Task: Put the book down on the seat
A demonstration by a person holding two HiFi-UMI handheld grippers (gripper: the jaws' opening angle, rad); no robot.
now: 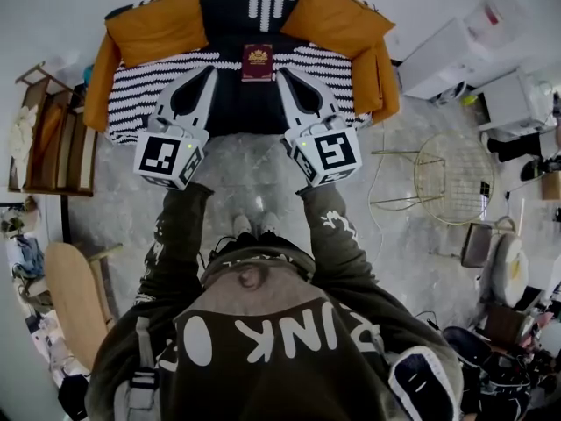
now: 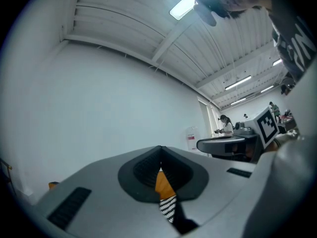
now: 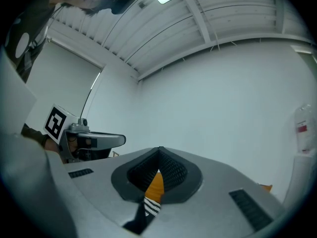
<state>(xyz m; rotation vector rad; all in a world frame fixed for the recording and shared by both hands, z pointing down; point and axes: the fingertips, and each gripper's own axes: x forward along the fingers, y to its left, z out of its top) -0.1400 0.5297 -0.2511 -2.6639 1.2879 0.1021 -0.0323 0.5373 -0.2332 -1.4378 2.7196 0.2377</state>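
fig.: head view, with the left and right gripper views. the dark red book with a gold emblem on its cover lies flat and face up on the black-and-white striped seat of the sofa. it sits about midway between the two orange cushions that lean at the back corners. the book rests on the broad middle of the seat, away from the front edge. i judge this a stable spot from which it will not slide, and the task looks done to me.

the left tongs and the right tongs flank the book. their tips are just beside its lower corners but apart from it, so neither touches it. in the left gripper view the left tongs are pressed together with nothing between them. only a sliver of orange cushion and striped cover shows through the gap below the pads. the right gripper view shows the same: the right tongs are closed on nothing.

pose: i hold both arms out in front, in dark printed sleeves. the two tools are nearly level, noses slightly raised and converging towards the book. the white marker cubes sit nearest my body. i stand on the grey marbled floor just before the sofa.
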